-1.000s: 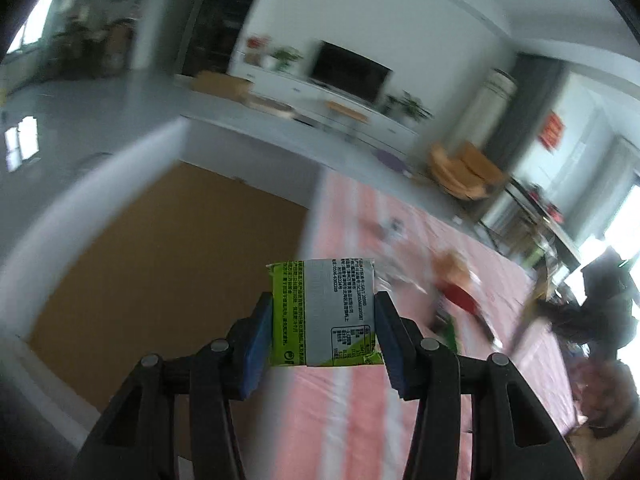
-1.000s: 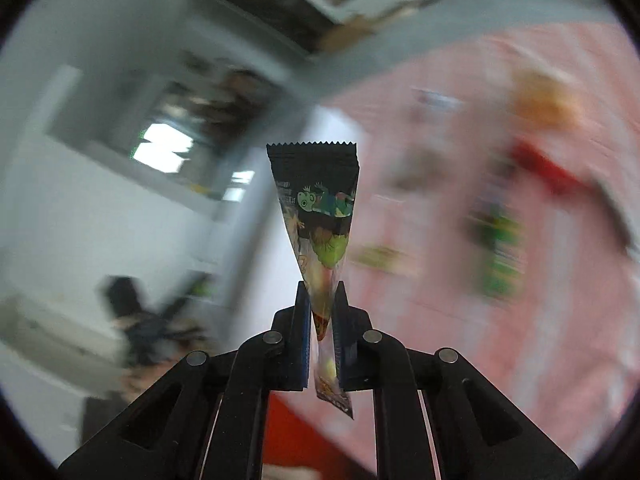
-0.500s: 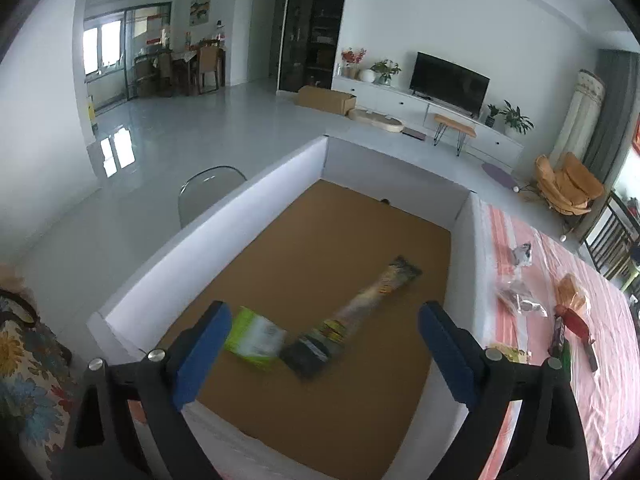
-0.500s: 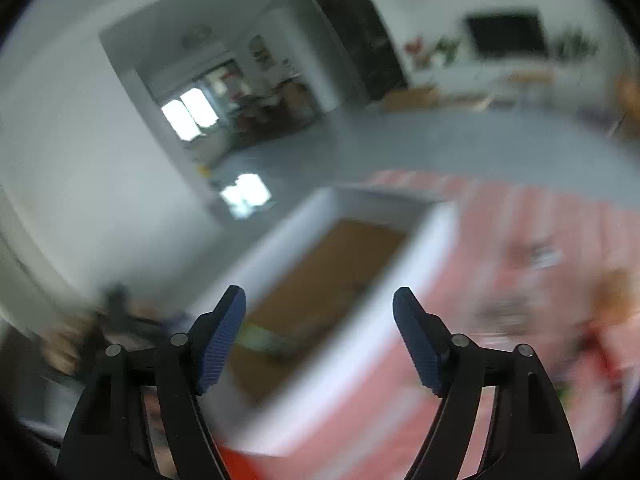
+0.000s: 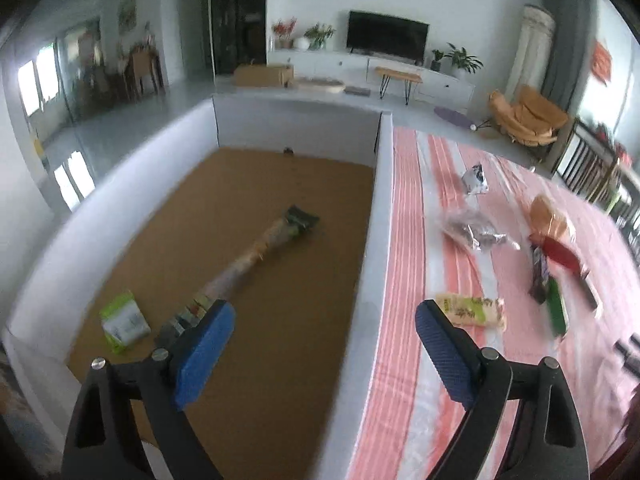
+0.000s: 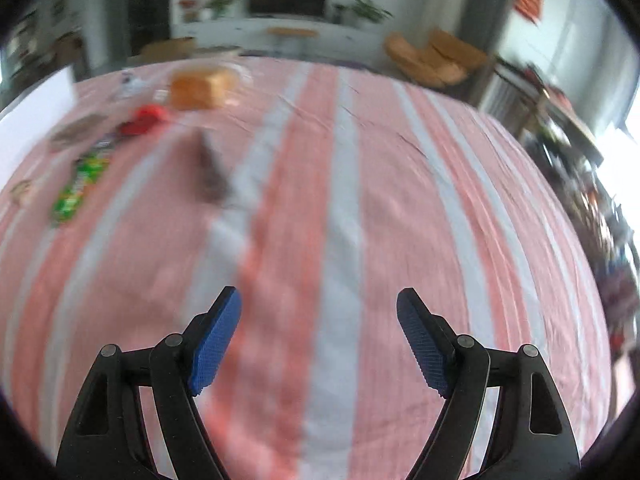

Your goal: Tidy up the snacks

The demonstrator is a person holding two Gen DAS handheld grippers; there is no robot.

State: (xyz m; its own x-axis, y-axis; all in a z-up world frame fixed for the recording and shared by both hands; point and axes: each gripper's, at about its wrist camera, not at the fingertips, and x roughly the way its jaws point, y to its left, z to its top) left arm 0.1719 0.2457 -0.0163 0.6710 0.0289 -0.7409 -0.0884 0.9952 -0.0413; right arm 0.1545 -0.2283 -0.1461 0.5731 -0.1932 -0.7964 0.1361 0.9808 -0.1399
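Note:
My left gripper point(image 5: 324, 332) is open and empty above the right wall of a white box point(image 5: 370, 264) with a brown floor. Inside lie a green-and-white packet point(image 5: 124, 320) at the near left and a long dark snack bag point(image 5: 256, 256) in the middle. My right gripper point(image 6: 318, 320) is open and empty over the pink striped tablecloth point(image 6: 360, 200). Loose snacks lie on the cloth: a yellow-green packet point(image 5: 472, 310), a clear wrapped pack point(image 5: 472, 232), an orange bag point(image 5: 548, 216), a red pack point(image 5: 562, 254), a green bar point(image 5: 556, 312).
In the blurred right wrist view the snacks sit at the far left: a green bar point(image 6: 78, 188), a red pack point(image 6: 144, 118), an orange bag point(image 6: 198, 88), a dark wrapper point(image 6: 212, 176). A small silver packet point(image 5: 476, 178) lies farther back. Living room furniture stands beyond the table.
Both grippers opened and let go: the green-and-white packet and the long dark bag now lie in the box. The left gripper has shifted right; the right gripper has swung over the tablecloth.

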